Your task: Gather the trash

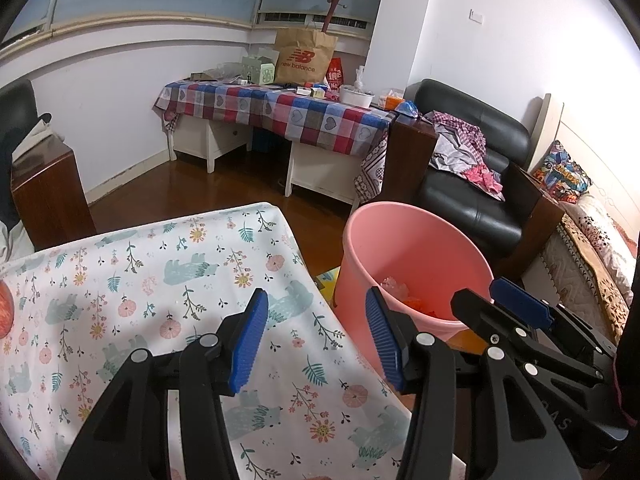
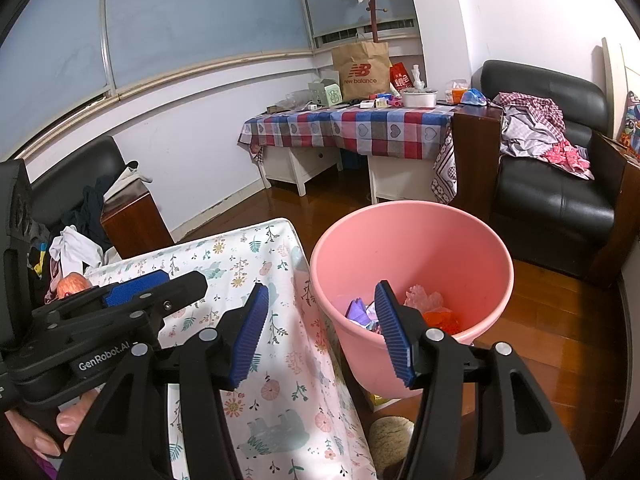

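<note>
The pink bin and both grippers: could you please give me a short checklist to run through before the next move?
1. Left gripper open and holding nothing: ok.
2. Right gripper open and holding nothing: ok.
3. Pink bin upright beside the table, mouth unobstructed: ok.
4. Trash inside the bin, crumpled wrappers at the bottom: ok.
5. Floral tablecloth free of trash: cannot tell, since only part of it shows; an apple sits at its far left edge.
6. Grippers apart from each other: ok, side by side without touching.
</note>
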Motion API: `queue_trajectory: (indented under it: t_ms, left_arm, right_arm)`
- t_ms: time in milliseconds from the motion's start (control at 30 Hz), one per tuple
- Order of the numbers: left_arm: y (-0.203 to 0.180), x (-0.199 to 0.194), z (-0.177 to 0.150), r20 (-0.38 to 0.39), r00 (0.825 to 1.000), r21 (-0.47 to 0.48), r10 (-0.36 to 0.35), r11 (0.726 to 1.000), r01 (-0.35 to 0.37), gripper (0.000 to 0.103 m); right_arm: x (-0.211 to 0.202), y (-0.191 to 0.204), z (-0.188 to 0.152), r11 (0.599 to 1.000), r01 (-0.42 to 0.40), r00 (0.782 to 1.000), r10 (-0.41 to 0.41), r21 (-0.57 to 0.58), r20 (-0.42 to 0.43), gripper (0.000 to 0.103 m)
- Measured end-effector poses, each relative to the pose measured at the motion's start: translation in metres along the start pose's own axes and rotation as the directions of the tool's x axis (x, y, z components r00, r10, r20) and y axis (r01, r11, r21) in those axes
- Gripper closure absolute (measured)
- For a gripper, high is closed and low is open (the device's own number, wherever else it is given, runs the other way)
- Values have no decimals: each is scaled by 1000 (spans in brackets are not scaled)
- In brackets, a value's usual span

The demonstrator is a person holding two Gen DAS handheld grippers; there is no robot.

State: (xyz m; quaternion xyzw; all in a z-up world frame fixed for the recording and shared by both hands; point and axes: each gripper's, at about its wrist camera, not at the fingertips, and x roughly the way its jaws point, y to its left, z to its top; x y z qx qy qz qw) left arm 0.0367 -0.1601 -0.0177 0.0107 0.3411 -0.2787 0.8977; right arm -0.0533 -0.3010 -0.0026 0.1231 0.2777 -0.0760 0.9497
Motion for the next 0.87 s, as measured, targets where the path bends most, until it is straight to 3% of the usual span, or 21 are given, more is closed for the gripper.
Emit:
queue_trajectory:
  t_ms: [867]
  left_arm:
    - [3,0,-4,-10,1000,-4,10,1000,-10,53]
  right_arm:
    - [2,-2,0,1000,-1,1000,1,1,-5,47]
